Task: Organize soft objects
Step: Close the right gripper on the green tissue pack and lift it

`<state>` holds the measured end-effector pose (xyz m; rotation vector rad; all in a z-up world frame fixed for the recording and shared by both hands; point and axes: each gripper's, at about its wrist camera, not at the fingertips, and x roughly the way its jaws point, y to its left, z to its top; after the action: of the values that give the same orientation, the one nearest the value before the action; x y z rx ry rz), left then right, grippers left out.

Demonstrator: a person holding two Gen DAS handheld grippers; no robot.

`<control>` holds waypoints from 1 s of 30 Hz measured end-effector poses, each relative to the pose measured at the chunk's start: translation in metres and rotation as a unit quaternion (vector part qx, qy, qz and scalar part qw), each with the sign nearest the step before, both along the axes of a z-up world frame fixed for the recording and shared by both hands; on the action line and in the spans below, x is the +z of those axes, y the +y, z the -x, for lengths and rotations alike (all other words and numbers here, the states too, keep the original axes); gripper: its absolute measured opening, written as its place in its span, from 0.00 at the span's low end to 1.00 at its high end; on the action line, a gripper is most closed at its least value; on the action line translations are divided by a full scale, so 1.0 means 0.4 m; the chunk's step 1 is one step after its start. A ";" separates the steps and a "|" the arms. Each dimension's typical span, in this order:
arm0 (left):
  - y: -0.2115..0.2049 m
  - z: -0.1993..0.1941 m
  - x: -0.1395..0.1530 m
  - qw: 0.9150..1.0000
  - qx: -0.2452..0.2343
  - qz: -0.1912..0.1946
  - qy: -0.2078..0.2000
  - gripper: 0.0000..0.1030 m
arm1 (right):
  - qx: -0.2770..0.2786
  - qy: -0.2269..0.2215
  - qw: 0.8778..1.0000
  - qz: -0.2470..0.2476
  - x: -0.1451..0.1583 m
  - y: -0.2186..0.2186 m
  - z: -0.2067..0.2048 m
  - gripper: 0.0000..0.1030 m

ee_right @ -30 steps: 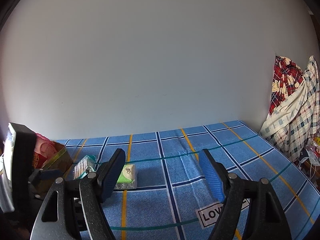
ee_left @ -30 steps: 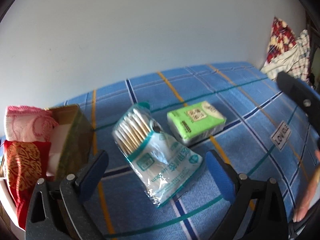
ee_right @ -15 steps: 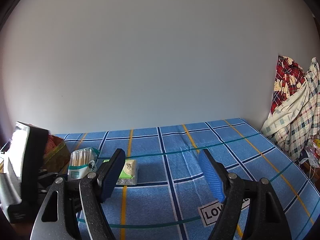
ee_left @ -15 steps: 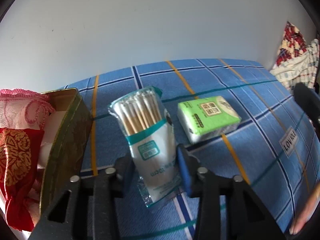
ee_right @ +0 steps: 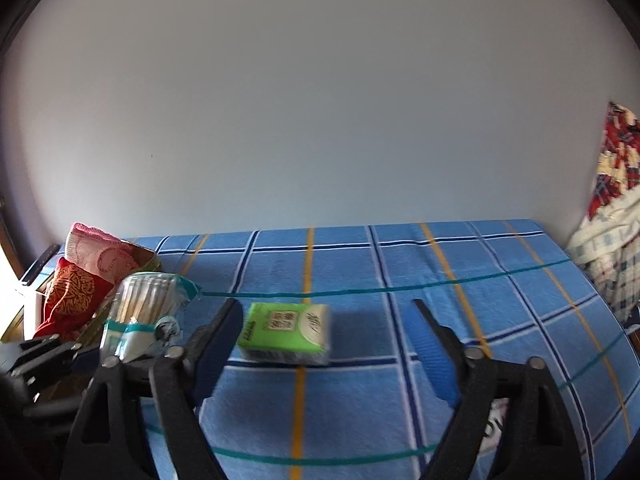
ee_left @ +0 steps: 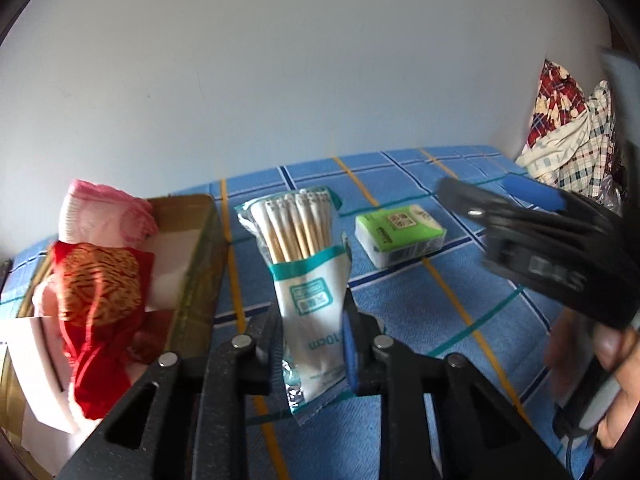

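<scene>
Cotton swab bag [ee_left: 308, 280]: clear and white plastic with teal band, wooden-stemmed swabs upright, pinched at its lower half. Green tissue pack [ee_right: 286, 332]: rectangular, flat on the blue plaid cloth. Red-gold pouch [ee_left: 98, 284] and pink cloth [ee_left: 100, 216]: in the gold box [ee_left: 200, 264].

A blue plaid bedsheet [ee_right: 360, 400] is covering the bed, crossed by orange, teal and navy lines. Behind the bed, a pale wall [ee_right: 320, 120] is rising. At the bed's far right corner, checked and red plaid clothes [ee_left: 568, 140] are hanging.
</scene>
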<state>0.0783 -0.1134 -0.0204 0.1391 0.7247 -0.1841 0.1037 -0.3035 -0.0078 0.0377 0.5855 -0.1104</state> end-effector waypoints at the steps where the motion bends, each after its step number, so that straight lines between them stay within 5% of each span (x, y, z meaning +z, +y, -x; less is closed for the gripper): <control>1: 0.006 0.004 0.006 1.000 0.001 0.002 -0.004 0.22 | 0.003 0.008 1.000 0.002 -0.003 0.006 -0.016 0.88; 21: 0.070 0.013 0.060 0.998 0.043 0.027 -0.045 0.22 | 0.004 0.132 0.991 0.015 -0.130 0.057 -0.181 0.88; 22: 0.069 0.012 0.059 0.998 0.043 0.026 -0.044 0.22 | 0.003 0.136 0.991 0.013 -0.134 0.055 -0.182 0.87; 24: 0.069 0.009 0.059 0.998 0.042 0.027 -0.043 0.22 | 0.002 0.128 0.992 0.011 -0.128 0.053 -0.174 0.68; 30: 0.077 0.009 0.056 0.998 0.040 0.030 -0.047 0.22 | 0.015 0.116 0.993 0.018 -0.119 0.077 -0.129 0.68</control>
<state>0.0746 -0.0825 0.0019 0.0606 0.6289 -0.1214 0.1552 -0.2726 -0.0554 -0.0191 0.8157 -0.0974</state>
